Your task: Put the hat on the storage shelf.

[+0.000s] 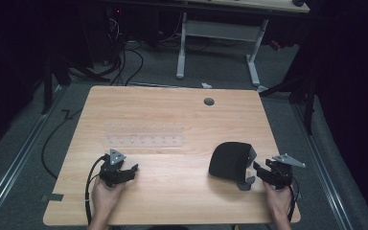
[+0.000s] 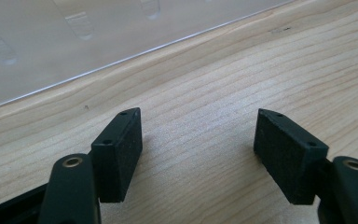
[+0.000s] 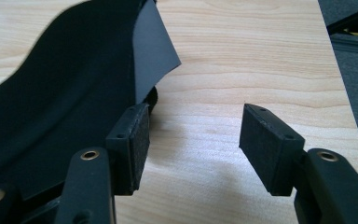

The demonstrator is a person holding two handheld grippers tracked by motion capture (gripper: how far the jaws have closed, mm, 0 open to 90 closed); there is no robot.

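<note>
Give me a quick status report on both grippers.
Left gripper open, over bare table. Right gripper open beside black cover, nothing between its pads. Clear tray untouched.

no readable text, label, brand or number anywhere.

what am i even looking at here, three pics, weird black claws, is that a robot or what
No robot: a person sits at a wooden table and holds a hand tool with two black jaws in each hand.

The high view looks down from above. The left gripper is at the lower left and the right gripper at the lower right.

The other two pictures come from small cameras riding on those tools, looking along their jaws. In the left gripper view the jaws stand open over bare wood, near a clear plastic tray.

In the right gripper view the jaws are open too, with nothing between them. One jaw is right beside a curved black shell-like part lying on the table; I cannot tell whether it touches. Nothing is held.
</note>
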